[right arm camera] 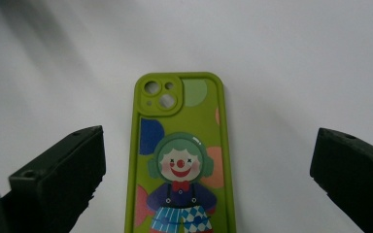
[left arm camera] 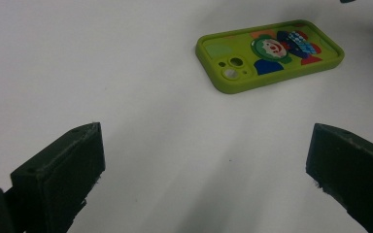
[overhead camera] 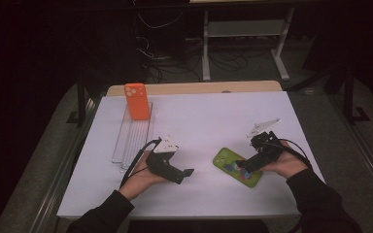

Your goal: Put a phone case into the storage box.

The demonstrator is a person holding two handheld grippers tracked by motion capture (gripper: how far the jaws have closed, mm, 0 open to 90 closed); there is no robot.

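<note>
Overhead: right gripper (overhead camera: 241,167) held low over the near end of a lime-green rubbery phone case (overhead camera: 236,166) lying flat on the white table (overhead camera: 209,121), palm under the tool. Left gripper (overhead camera: 187,174), jaws spread, points toward that case, well apart from it. Orange phone case (overhead camera: 137,101) stands upright in a clear plastic rack (overhead camera: 133,138) beyond it.

Left gripper view: jaws wide, case ahead, right of centre; clown print, no legible writing.

Right gripper view: jaws spread wide, case centred between them, camera cutout farthest away.

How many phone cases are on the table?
2. A green phone case lies flat under the right gripper, between its open jaws. An orange phone case stands upright at the far end of the clear rack, left side.
</note>
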